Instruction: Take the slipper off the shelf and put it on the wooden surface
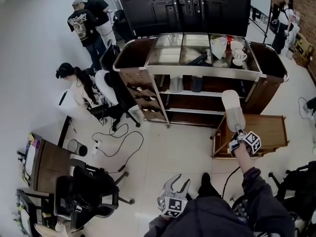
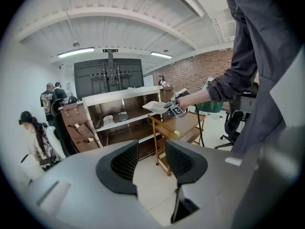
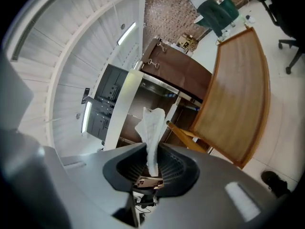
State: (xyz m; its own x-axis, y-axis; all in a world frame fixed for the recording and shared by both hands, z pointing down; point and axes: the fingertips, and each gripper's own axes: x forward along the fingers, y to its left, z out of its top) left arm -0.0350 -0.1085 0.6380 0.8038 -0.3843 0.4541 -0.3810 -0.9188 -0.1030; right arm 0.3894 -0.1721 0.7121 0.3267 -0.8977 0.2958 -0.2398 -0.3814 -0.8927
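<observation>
A white slipper (image 1: 232, 110) hangs in the air in front of the shelf unit (image 1: 197, 75), over the near-left corner of the low wooden table (image 1: 269, 131). My right gripper (image 1: 239, 134) is shut on the slipper's heel end. In the right gripper view the thin white slipper (image 3: 151, 133) stands pinched between the jaws, with the wooden table top (image 3: 238, 94) to its right. From the left gripper view the slipper (image 2: 155, 106) shows far off beside the right gripper (image 2: 167, 106). My left gripper (image 1: 178, 187) is open and holds nothing, low near my body.
More slippers stand on the middle shelf (image 1: 176, 84). Cups and a teapot (image 1: 219, 47) sit on the shelf top. Office chairs (image 1: 91, 191) and a desk (image 1: 44, 164) stand at left, cables (image 1: 116, 142) lie on the floor. Several people (image 1: 84, 21) stand or sit at the far left.
</observation>
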